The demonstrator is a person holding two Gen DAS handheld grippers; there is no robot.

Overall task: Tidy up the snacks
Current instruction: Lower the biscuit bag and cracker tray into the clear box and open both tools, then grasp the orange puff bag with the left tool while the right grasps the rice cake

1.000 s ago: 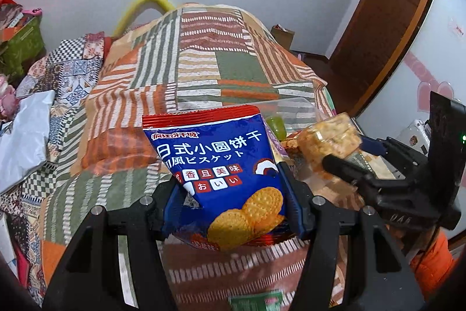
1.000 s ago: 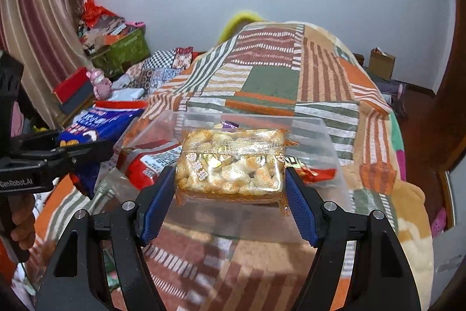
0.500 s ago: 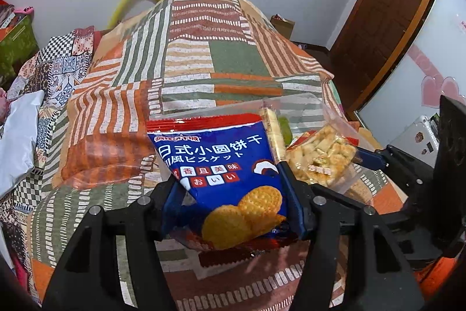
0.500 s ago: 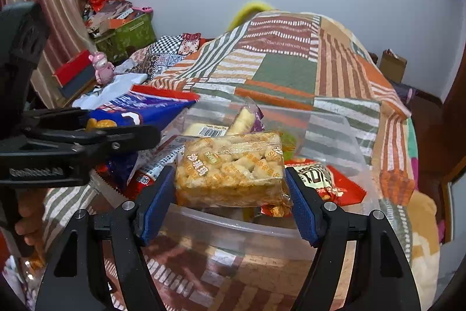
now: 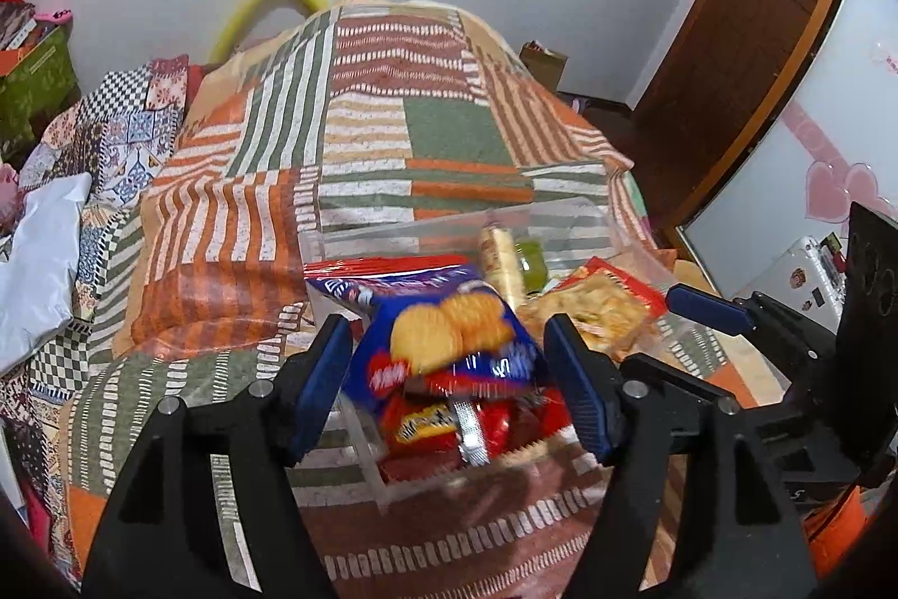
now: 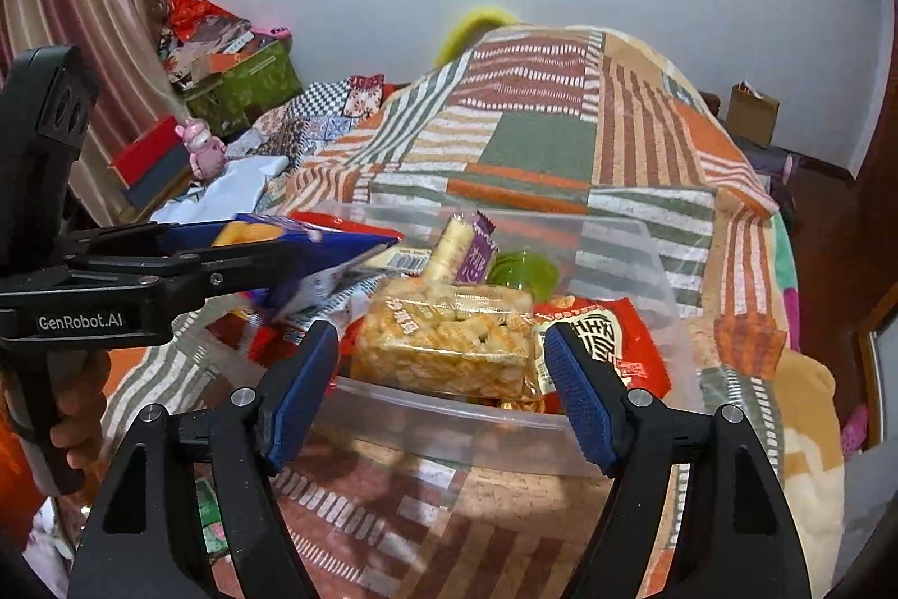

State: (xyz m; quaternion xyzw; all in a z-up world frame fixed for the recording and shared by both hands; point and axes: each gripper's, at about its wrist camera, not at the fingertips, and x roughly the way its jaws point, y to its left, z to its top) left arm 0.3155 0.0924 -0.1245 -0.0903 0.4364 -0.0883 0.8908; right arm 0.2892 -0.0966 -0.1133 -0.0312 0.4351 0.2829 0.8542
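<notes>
A clear plastic bin (image 6: 449, 422) on the bed holds several snacks. In the left wrist view the blue biscuit bag (image 5: 449, 346) is blurred and tipped over above red packets (image 5: 426, 425) at the bin's near corner. It hangs between the pads of my left gripper (image 5: 449, 385), whose jaws are opening, with a gap on each side. In the right wrist view the clear rice cracker pack (image 6: 449, 341) lies on the pile inside the bin. My right gripper (image 6: 443, 391) stands around it, pads just off its ends.
A red bag (image 6: 606, 341), a green cup (image 6: 522, 270) and a purple-wrapped roll (image 6: 454, 245) also lie in the bin. The patchwork blanket (image 5: 359, 138) covers the bed. A white sheet (image 5: 39, 262) lies left, a brown door (image 5: 746, 37) stands right. A hand (image 6: 78, 408) holds the left gripper.
My left jaws have widened and the blue bag has let go, flipping forward and down toward the bin. The cracker pack has sunk from above the rim onto the snacks inside.
</notes>
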